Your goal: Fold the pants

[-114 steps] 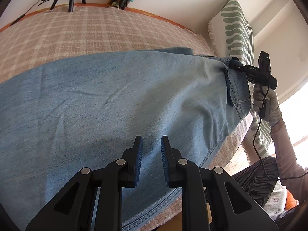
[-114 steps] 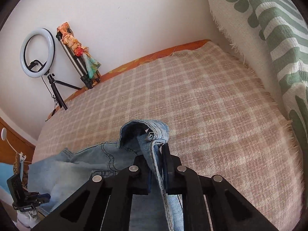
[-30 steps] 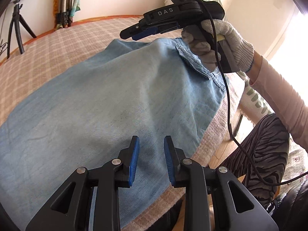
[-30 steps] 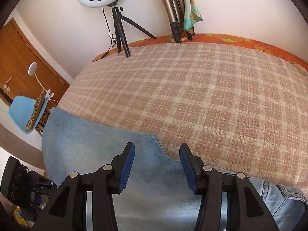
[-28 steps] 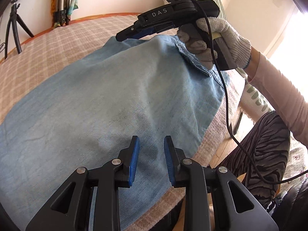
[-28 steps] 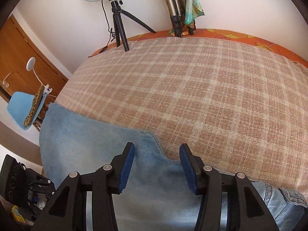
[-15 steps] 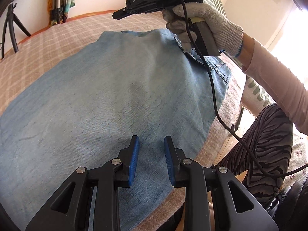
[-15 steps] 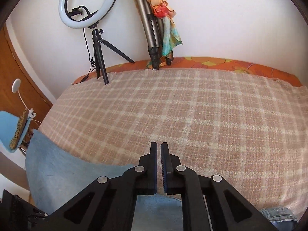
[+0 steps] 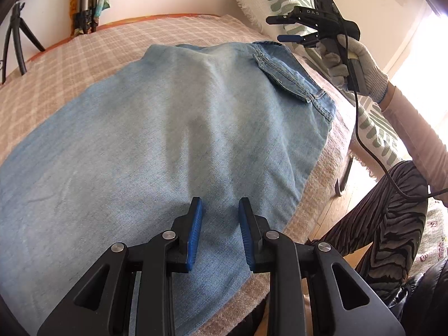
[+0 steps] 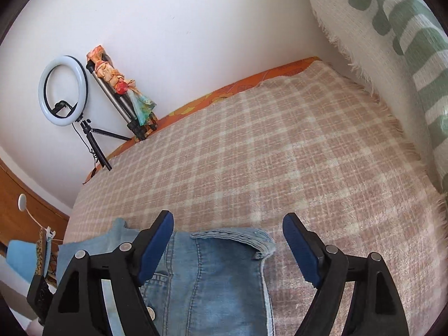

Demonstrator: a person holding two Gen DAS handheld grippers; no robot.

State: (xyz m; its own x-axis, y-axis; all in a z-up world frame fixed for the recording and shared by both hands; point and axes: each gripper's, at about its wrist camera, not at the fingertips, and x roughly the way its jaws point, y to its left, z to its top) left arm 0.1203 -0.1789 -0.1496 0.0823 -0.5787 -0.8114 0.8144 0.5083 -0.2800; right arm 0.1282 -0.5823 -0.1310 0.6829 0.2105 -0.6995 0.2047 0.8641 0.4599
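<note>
Light blue jeans (image 9: 168, 126) lie spread flat on the plaid bed cover (image 10: 252, 154), back pocket (image 9: 285, 75) facing up at the far right. My left gripper (image 9: 219, 210) hovers over the near edge of the denim, its blue pads a small gap apart with nothing pinched. A gloved hand (image 9: 355, 64) holds my right gripper (image 9: 277, 29) above the waistband end. In the right wrist view my right gripper (image 10: 228, 221) has its jaws opening wide. The waistband (image 10: 232, 235) lies below and between them, and the pads do not press on it.
A green-patterned pillow (image 10: 406, 42) stands at the bed's right end. A ring light on a tripod (image 10: 63, 91) and a second tripod wrapped in a scarf (image 10: 120, 89) stand by the far wall. The person's striped trouser leg (image 9: 378, 224) is beside the bed's near edge.
The right gripper swung from over the middle of the jeans to the waistband end, closing its jaws on the way and then opening them wide. The left gripper stayed where it was.
</note>
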